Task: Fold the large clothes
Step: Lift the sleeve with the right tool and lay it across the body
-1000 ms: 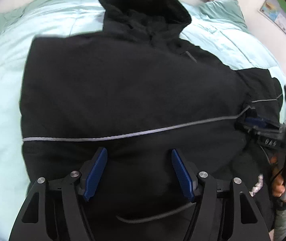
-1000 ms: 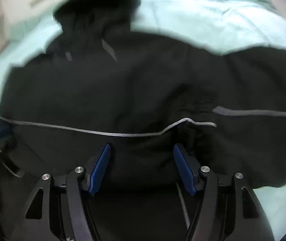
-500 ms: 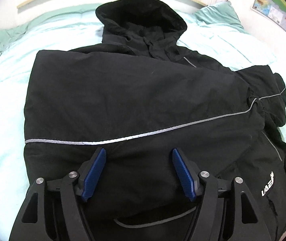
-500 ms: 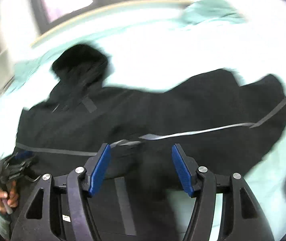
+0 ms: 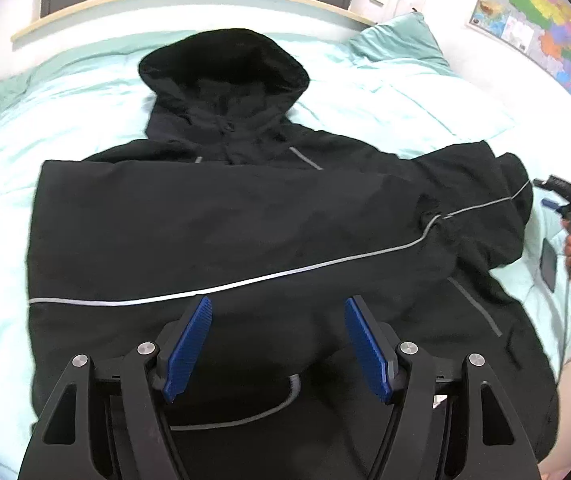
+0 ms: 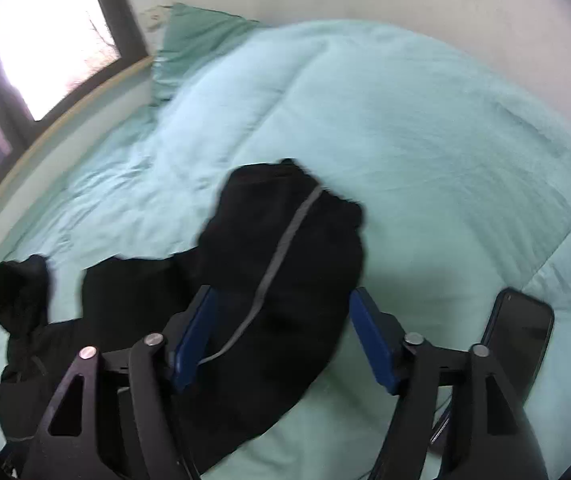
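A black hooded jacket (image 5: 221, 232) is laid flat on the bed (image 5: 385, 92), hood at 12 o'clock, one sleeve folded across the body, presumably to make a compact shape. The left claw (image 5: 277, 344) is held spread above the hem, nothing pinched. The right claw (image 6: 281, 340), whose jaws have just been opening, hangs empty over the other sleeve (image 6: 285, 240), at 3 o'clock, likely the next fold. No legible writing is seen.

Black jacket (image 5: 221, 224) with thin grey stripe (image 5: 245, 280); mint-green bed (image 5: 385, 92); blue pads (image 5: 189, 344); multicoloured map (image 5: 545, 20); black phone (image 6: 519, 340).
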The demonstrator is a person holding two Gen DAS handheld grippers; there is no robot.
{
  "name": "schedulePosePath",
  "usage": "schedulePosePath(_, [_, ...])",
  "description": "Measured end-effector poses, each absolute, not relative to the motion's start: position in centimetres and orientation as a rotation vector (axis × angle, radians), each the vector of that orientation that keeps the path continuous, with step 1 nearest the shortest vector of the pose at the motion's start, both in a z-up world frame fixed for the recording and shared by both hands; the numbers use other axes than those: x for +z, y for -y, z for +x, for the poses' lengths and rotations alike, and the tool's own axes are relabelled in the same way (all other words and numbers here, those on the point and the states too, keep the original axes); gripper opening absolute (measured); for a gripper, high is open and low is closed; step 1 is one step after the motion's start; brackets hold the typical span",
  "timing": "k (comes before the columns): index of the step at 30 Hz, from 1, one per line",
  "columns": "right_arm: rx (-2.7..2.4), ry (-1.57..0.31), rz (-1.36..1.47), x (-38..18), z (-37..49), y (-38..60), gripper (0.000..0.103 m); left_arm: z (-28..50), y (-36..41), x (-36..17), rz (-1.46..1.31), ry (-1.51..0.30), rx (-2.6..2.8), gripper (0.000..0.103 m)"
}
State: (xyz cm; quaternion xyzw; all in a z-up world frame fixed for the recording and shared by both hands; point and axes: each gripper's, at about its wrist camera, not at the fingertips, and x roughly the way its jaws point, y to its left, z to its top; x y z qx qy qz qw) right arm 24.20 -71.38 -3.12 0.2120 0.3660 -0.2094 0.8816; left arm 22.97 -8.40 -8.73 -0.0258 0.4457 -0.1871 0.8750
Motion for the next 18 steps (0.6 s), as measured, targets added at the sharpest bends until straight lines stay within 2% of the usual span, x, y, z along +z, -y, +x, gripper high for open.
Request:
schedulePosePath(3, [-0.442,-0.766,0.491,-4.9,25.6,73.2,0.086,23.2,9.4,-8.9,-0.030,-0.936,-0.391,0.071])
schedulePosePath(8, [-0.373,-0.800,0.589,-8.3,28.2,74.9,0.085,23.8,10.9,-9.6,0.005,-0.962,-0.394,0.071])
schedulePosePath(9, [-0.329,-0.788,0.612,-8.4,28.5,74.9,0.070,23.9,11.3,-9.7,0.011,-0.967,-0.393,0.071])
schedulePosePath(10, [-0.310,-0.775,0.596,-8.0,28.7,74.1,0.047,24.2,11.7,-9.9,0.027,-0.971,-0.384,0.071])
schedulePosePath(12, [-0.299,-0.739,0.504,-6.3,28.1,72.7,0.029,24.5,12.3,-10.2,0.057,-0.972,-0.359,0.071])
schedulePosePath(13, [-0.303,-0.703,0.460,-5.1,27.4,72.1,0.024,24.6,12.4,-10.4,0.062,-0.974,-0.350,0.071])
schedulePosePath(16, [-0.443,-0.590,0.365,-2.0,24.4,72.4,0.024,25.4,12.1,-11.4,0.052,-1.002,-0.302,0.071])
schedulePosePath(18, [-0.498,-0.588,0.418,-1.8,23.0,74.2,0.024,26.1,11.6,-12.6,0.046,-1.042,-0.238,0.071])
